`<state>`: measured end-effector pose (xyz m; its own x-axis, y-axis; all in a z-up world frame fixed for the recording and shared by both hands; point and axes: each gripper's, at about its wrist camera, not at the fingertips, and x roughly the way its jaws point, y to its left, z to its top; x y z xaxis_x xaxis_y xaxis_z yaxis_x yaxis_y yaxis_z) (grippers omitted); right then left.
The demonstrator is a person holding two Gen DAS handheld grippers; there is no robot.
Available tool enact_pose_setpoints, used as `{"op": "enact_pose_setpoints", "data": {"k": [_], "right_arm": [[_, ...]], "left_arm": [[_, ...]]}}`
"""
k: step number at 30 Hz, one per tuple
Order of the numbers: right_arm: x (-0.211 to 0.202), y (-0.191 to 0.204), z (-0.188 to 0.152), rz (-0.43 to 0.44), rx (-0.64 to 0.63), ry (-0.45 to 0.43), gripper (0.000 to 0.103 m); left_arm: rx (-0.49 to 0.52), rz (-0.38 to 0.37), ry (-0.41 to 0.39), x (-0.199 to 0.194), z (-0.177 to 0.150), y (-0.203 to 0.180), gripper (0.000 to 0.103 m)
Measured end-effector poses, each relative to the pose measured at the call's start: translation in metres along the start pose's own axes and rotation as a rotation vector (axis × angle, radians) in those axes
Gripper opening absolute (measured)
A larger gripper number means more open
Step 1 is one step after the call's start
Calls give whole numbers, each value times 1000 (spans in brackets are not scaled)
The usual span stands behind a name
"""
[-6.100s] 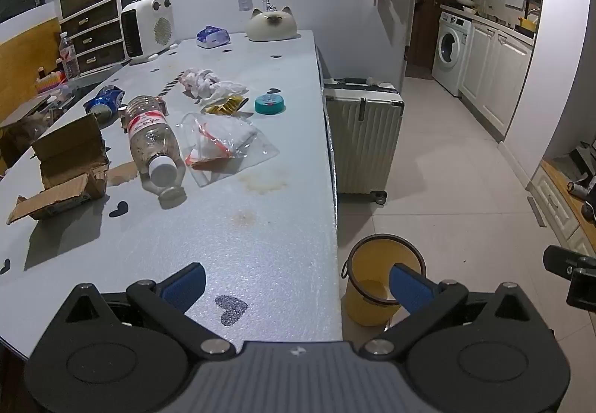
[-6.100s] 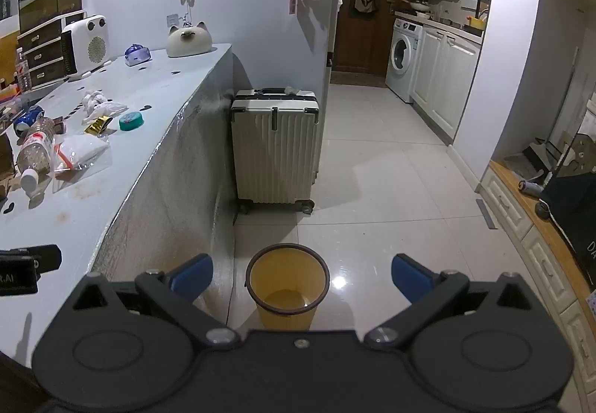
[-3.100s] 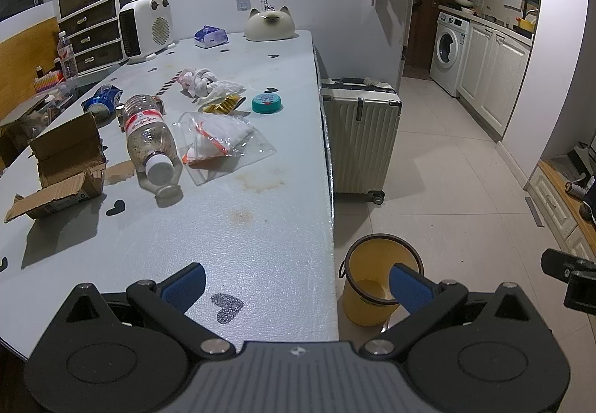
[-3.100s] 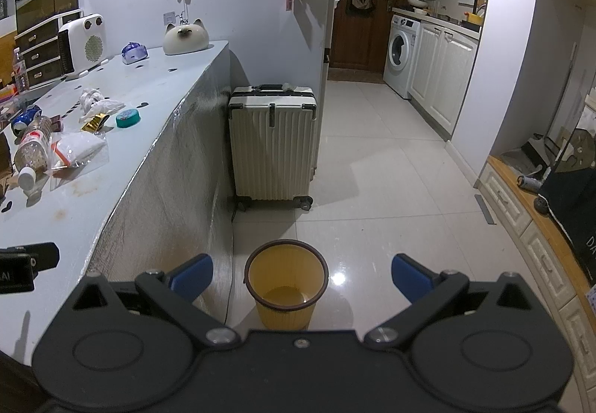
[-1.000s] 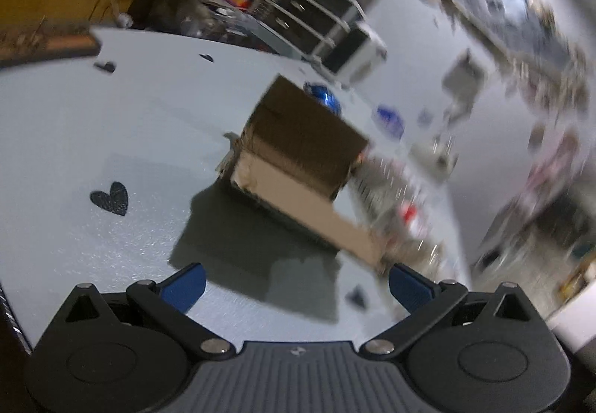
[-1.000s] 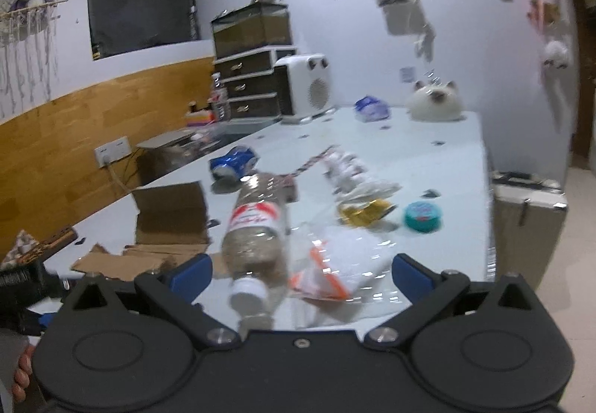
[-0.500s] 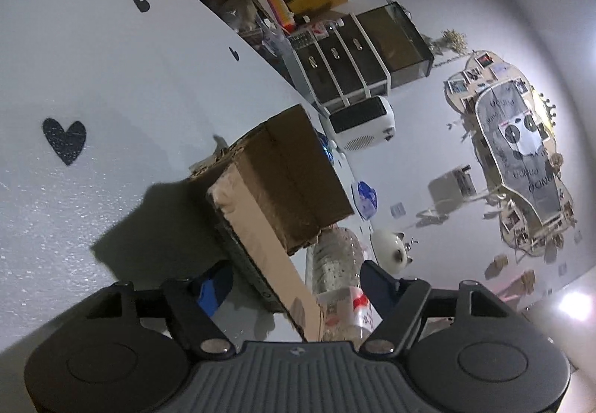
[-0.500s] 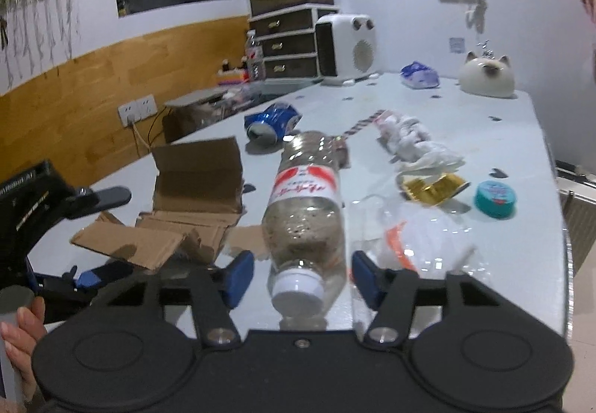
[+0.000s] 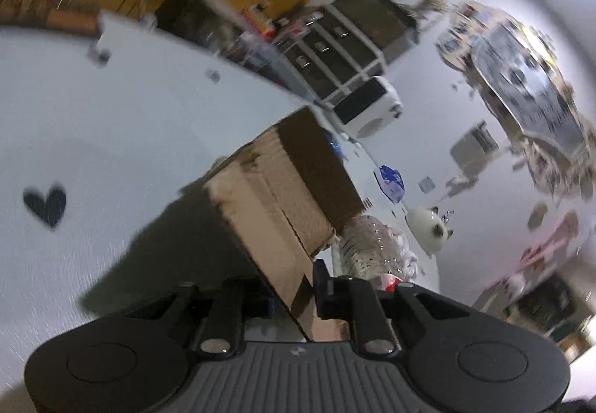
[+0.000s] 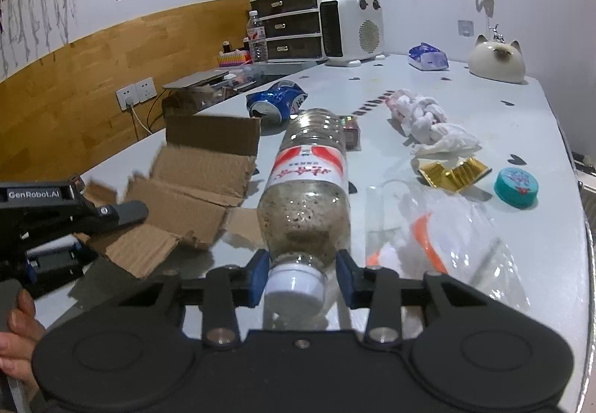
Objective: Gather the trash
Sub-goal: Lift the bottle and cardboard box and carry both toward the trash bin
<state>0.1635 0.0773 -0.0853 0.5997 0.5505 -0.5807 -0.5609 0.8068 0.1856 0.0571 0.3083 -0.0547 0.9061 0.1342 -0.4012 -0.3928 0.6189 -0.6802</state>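
Gripping two pieces of trash at once, both tools have closed in on the litter at the near end of the desk point(image 10: 521, 122); the right tool point(image 10: 301, 273) has its fingers narrowed onto the neck of the plastic bottle point(image 10: 307, 186), which lies on its side with its white cap toward the camera at 6 o'clock, the pads touching just behind the cap; the left tool point(image 9: 294, 295) is nearly shut on a flap of the torn cardboard box point(image 9: 283, 189), the flap running between the two fingers; in the right wrist view that box sits at 9 o'clock from the bottle, with the left tool at its near edge. Still lying loose are the crushed blue can point(image 10: 275, 102) at 12 o'clock, the crumpled tissue point(image 10: 428, 124) at 1 o'clock, the gold wrapper point(image 10: 452, 171), the teal lid point(image 10: 516, 187) and the clear plastic bag point(image 10: 439, 238) at 3 o'clock; the step in hand looks like securing both grips; next would be a steady lift, minding that the thin flap may bend or tear; no bin is in view.
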Motion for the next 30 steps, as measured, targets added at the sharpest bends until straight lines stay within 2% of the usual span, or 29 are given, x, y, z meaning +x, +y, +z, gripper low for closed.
{"op": "enact_pose_setpoints", "data": {"k": [3,7,12,17,21,27,29,30], "right_arm": [[-8,-1,-4,11,0,8,38],[-27,-2,-13,33,-4,8,38],[-57,-7,-24,34,14,-18,37],[-82,-11,-29,27,11,-51,36],[-93,-15,-39,29,6,-43,36],[-109,-19,-63,49,-3,24,39],[-112,-21,-66,49,1,28,53],[-113,-21,-66,45,5,20,73]], "left_arm": [[127,16,-44,-12,-4,-15,10],[277,31,-89,-29,-11,-32,10],[368,47,-125,-46,-21,-44,9],[488,113,-192,-66,-41,-58,9],[524,153,-217,-79,-49,-60,9],[515,169,-217,-93,-56,-55,9],[516,164,-215,-94,-58,-55,9],[521,163,-214,-94,-59,-56,9]]}}
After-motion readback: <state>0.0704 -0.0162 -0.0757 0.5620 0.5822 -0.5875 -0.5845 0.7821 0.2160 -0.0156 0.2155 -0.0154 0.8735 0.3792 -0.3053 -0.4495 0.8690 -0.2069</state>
